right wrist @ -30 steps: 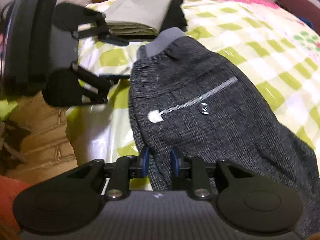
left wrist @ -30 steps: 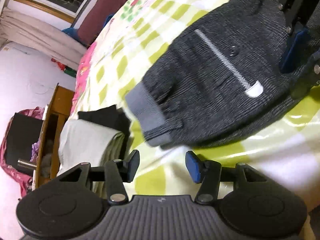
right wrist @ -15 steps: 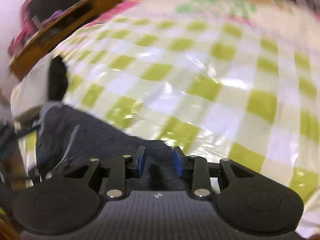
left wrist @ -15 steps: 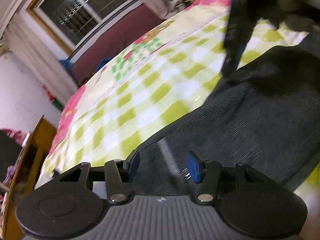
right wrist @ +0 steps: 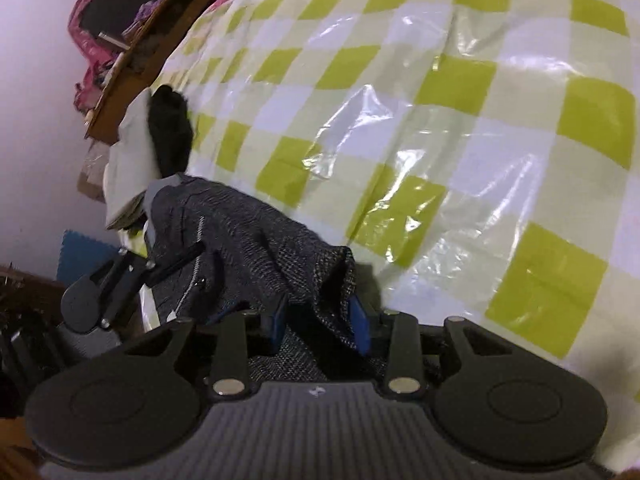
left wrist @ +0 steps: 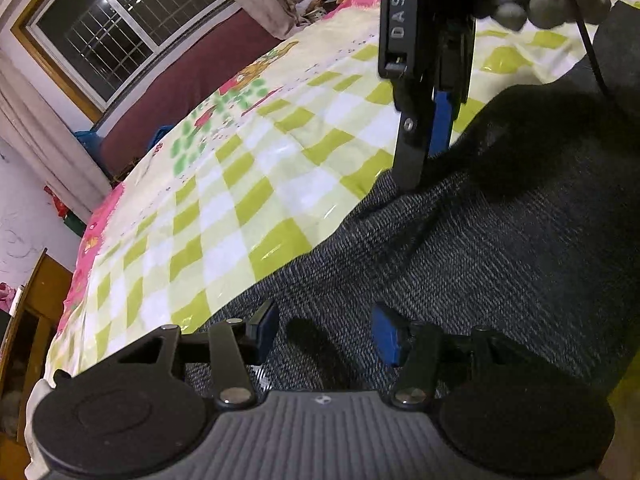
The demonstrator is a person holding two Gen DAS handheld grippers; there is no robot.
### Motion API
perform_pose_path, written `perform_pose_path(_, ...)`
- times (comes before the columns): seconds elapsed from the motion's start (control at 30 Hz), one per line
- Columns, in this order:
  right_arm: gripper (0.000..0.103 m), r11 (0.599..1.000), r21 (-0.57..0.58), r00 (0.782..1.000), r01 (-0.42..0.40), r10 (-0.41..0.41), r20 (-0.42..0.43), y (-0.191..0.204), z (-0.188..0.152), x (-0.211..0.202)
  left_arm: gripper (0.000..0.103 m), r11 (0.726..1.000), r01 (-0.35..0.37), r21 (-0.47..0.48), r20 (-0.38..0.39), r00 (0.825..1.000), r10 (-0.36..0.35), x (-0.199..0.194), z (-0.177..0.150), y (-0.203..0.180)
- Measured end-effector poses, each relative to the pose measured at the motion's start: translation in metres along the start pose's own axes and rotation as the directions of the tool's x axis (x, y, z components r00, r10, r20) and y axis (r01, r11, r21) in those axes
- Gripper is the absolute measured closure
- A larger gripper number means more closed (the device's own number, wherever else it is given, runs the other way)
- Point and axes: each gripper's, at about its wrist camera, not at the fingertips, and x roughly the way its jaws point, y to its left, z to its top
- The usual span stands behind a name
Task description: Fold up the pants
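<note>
Right wrist: pants (right wrist: 248, 232) fold between right claw (right wrist: 318, 328) pads.

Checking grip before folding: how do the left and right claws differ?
The left claw is open, spread above the grey knit pants; the right claw is shut on a bunched pants edge. Fabric lies flat under the left claw but rises in a ridge at the right claw. Both have blue pads.

1 pr dark grey knit pants (left wrist: 460, 264), 2 grippers – left gripper (left wrist: 326, 332) & right gripper (right wrist: 319, 322), 1 green-check bedcover (right wrist: 460, 128), 1 stack of folded clothes (right wrist: 136, 156) w/ approx 2 items, 1 window (left wrist: 116, 28), 1 wooden cabinet (right wrist: 148, 36).
</note>
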Motion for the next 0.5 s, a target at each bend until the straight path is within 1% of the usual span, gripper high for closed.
perform_pose_path(0.07, 0.049, 0.999, 0.034, 1.000, -0.023, 0.023, -0.004, -0.009, 0.001, 0.005, 0.037, 1.000, -0.001, 0.012, -0.003, 1.000, 0.001, 0.004, 0.002, -0.002)
perform_pose_path(0.13, 0.050, 0.996, 0.084, 0.999, -0.037, 0.037, 0.007, -0.014, 0.003, 0.010, 0.037, 1.000, -0.006, 0.029, -0.003, 1.000, 0.006, 0.005, 0.005, -0.004)
perform_pose_path(0.17, 0.051, 0.994, 0.094, 0.998, -0.053, 0.050, 0.034, -0.015, 0.002, 0.005, 0.037, 0.999, -0.007, 0.033, -0.001, 1.000, 0.007, 0.004, 0.006, -0.005)
perform_pose_path(0.23, 0.056, 0.996, 0.075, 0.997, -0.047, 0.042, 0.068, -0.011, 0.000, -0.008, 0.037, 0.999, -0.007, 0.038, 0.000, 1.000, 0.007, 0.004, 0.006, -0.004)
perform_pose_path(0.3, 0.056, 0.997, 0.067, 0.995, -0.031, 0.025, 0.093, -0.007, -0.007, -0.025, 0.037, 0.999, -0.005, 0.037, -0.003, 1.000, 0.005, 0.004, 0.005, -0.004)
perform_pose_path(0.4, 0.056, 0.996, 0.060, 0.996, -0.061, 0.057, 0.072, -0.002, -0.017, -0.034, 0.037, 0.999, -0.004, 0.038, -0.008, 1.000, 0.004, 0.006, 0.004, -0.006)
perform_pose_path(0.47, 0.056, 0.998, 0.046, 0.999, -0.040, 0.038, 0.034, 0.000, -0.018, -0.025, 0.037, 0.999, -0.007, 0.044, -0.009, 1.000, 0.007, 0.007, 0.005, -0.008)
perform_pose_path(0.5, 0.056, 1.000, 0.030, 1.000, -0.007, 0.006, 0.020, 0.001, -0.018, -0.019, 0.037, 0.999, -0.007, 0.046, -0.009, 1.000, 0.007, 0.007, 0.005, -0.008)
